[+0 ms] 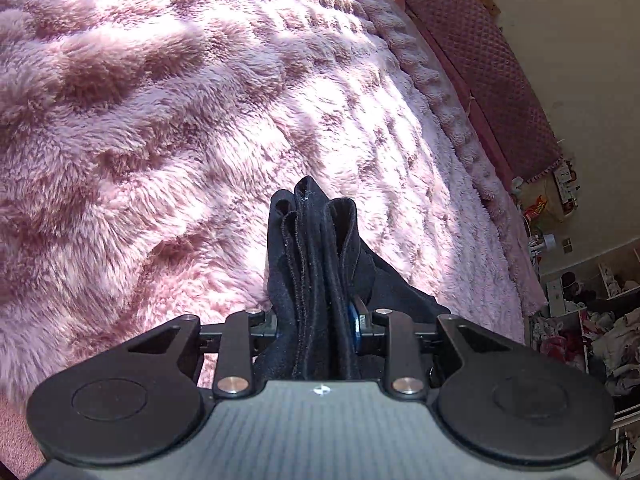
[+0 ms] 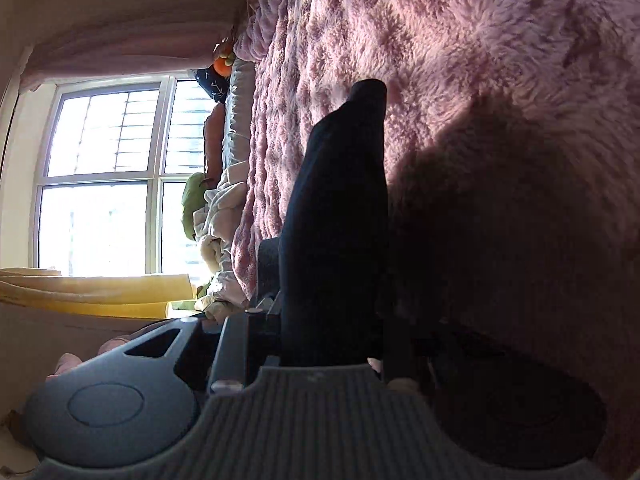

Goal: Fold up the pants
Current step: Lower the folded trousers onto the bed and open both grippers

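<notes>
big picture first: a bed covered in a shaggy pink blanket (image 1: 200, 120) fills nearly everything, sunlight striping across the pile. off one side there's a bright window (image 2: 108, 172), and along the other a padded maroon headboard (image 1: 480, 60) with clutter beyond it that's too small to sort out.

now the pants (image 1: 312, 264), black, soft, lifted off the blanket at both ends. in the left view several hemmed edges are bunched together and stand up between the fingers, layers stacked like pages. in the right view a dark tube of the same cloth (image 2: 340, 220) rises up from the grip, with its tip (image 2: 368, 88) against the blanket behind; whether it touches the bed there, can't tell.

the left tongs (image 1: 316, 320) are clamped tight on that bundle of edges, cloth filling the gap completely. the right tongs (image 2: 332, 328) look closed on the fabric too, though that side sits in deep shadow and the fingertips are buried in cloth.

handling call: this looks light and limp, with no stiffness, so it will sag and swing wherever it isn't held. the knit seems a bit grippy against that fuzzy blanket, so dragging could rumple it. best holds are the hemmed edges and corners, pinching all layers together so none slips out.
</notes>
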`<state>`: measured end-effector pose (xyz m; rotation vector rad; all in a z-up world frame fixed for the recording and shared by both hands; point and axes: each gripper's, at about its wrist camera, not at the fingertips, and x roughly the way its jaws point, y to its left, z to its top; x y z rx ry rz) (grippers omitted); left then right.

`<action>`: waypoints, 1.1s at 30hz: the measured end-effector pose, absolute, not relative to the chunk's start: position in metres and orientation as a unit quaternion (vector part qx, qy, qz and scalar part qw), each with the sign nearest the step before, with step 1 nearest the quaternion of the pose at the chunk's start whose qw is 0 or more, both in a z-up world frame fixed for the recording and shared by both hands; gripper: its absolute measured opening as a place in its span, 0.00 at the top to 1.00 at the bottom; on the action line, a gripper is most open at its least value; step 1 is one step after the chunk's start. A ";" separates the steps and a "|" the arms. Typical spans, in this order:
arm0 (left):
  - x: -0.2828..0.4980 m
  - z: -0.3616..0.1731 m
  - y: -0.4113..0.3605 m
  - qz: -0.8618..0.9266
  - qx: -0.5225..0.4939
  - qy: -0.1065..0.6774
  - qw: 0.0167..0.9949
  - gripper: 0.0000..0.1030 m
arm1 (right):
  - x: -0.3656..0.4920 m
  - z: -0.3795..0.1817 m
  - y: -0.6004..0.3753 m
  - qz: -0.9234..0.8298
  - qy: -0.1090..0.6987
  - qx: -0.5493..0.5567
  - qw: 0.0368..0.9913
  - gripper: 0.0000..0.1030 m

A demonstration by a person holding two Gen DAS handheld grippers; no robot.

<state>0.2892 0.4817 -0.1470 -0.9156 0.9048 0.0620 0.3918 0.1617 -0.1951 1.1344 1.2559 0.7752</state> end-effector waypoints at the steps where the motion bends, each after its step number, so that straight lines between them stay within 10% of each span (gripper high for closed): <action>1: 0.290 -0.157 0.481 0.040 -0.423 0.441 0.790 0.66 | 0.391 -0.201 0.162 0.324 0.548 0.485 0.600 0.76; 8: 0.276 -0.187 0.509 0.075 -0.460 0.461 0.755 0.39 | 0.393 -0.224 0.151 0.295 0.599 0.420 0.614 0.65; 15: 0.257 -0.133 0.530 0.216 -0.337 0.450 0.798 0.38 | 0.389 -0.164 0.135 0.312 0.560 0.247 0.726 0.51; 24: 0.233 -0.090 0.446 0.161 -0.239 0.329 0.899 0.65 | 0.341 -0.115 0.129 0.400 0.433 0.257 0.766 0.80; 31: 0.228 -0.152 0.390 0.211 -0.198 0.350 0.891 0.65 | 0.296 -0.132 0.168 0.447 0.444 0.143 0.763 0.81; 33: 0.222 -0.163 0.392 0.218 -0.205 0.343 0.890 0.65 | 0.294 -0.147 0.175 0.418 0.481 0.110 0.763 0.95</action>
